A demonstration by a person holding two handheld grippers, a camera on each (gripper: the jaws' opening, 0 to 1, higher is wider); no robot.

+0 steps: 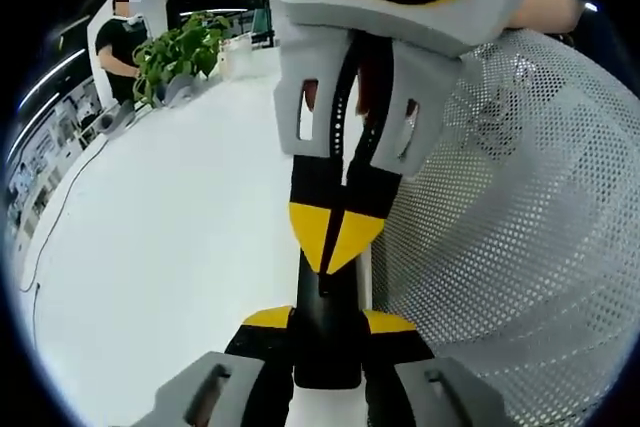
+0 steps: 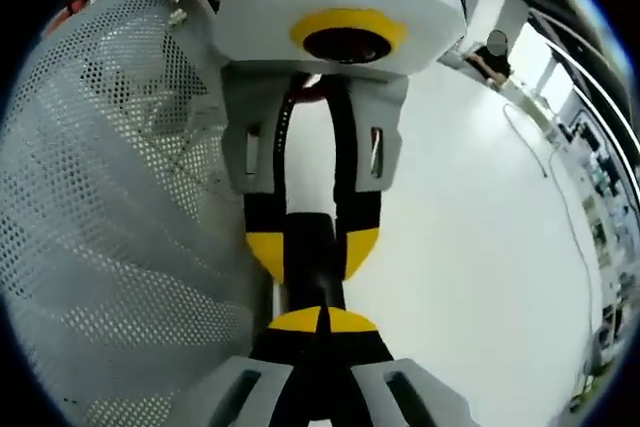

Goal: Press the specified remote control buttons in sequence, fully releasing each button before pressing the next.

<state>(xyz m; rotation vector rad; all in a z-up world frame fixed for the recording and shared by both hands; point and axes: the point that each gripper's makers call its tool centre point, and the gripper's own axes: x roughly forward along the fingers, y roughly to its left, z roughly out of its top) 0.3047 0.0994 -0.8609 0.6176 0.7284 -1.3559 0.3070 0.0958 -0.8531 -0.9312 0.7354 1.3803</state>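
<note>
Left gripper view: left claw [image 1: 327, 323] clamps the remote [image 1: 326, 352] steady, apparently so the clenched right claw [image 1: 336, 232], just ahead, can poke a button.

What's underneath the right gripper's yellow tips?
The black remote, clamped in the left gripper, sits under the closed tips of the right gripper. The tips cover the button beneath them, so it cannot be seen.
</note>
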